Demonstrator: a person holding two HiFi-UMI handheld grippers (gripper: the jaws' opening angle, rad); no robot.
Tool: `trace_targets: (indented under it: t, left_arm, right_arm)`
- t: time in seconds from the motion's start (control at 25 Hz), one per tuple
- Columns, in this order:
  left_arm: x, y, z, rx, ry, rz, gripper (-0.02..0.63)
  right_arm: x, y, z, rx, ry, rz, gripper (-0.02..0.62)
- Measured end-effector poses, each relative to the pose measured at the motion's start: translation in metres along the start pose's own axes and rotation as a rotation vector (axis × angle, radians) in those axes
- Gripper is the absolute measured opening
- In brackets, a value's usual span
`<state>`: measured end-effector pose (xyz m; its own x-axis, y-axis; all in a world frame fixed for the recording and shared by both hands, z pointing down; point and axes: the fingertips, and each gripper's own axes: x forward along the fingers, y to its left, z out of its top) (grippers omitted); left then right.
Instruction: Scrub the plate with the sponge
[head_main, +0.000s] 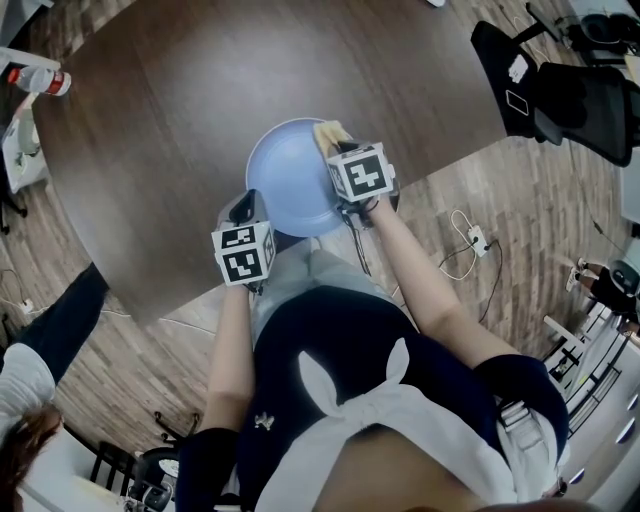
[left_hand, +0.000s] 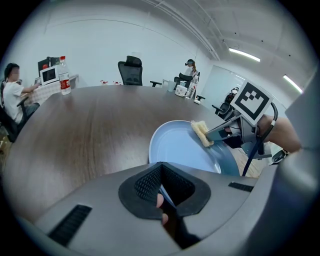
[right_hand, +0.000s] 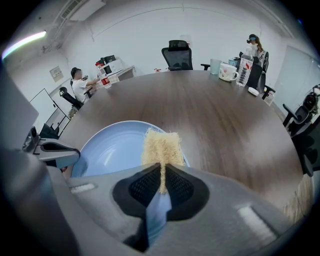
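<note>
The blue plate (head_main: 290, 180) sits at the near edge of the round brown surface (head_main: 200, 100), right in front of the person. The left gripper (left_hand: 162, 189) is clamped on the plate's near left rim, a thin sliver of blue showing between its closed jaws. The right gripper (right_hand: 161, 181) is closed on a pale yellow sponge (right_hand: 161, 147), which sticks out past the jaws and lies against the plate's rim on the far right side. In the left gripper view the sponge touches the plate's rim. Whether the plate rests flat or is tipped up cannot be told. A bottle (left_hand: 64, 75) with a red label stands near the far left edge of the surface, and a white mug (right_hand: 227, 71) stands at its far edge.
</note>
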<state>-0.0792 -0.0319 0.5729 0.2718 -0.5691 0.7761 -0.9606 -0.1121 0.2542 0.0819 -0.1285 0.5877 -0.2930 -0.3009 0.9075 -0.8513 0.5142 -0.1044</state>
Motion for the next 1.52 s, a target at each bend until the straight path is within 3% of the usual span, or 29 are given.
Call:
trace_targets:
  t: [0.4, 0.88, 1.52]
  left_arm:
    - [-0.009, 0.009, -0.005, -0.022, 0.000, 0.034, 0.006]
    - [-0.007, 0.008, -0.007, -0.042, 0.000, 0.019, 0.006]
    - [-0.006, 0.008, -0.005, -0.060, 0.001, 0.016, 0.006]
  right_arm:
    - [0.000, 0.003, 0.001, -0.001, 0.001, -0.001, 0.026]
    - [0.006, 0.005, 0.000, -0.018, 0.006, -0.016, 0.026]
    - [0.015, 0.031, 0.013, -0.034, -0.028, 0.055, 0.026]
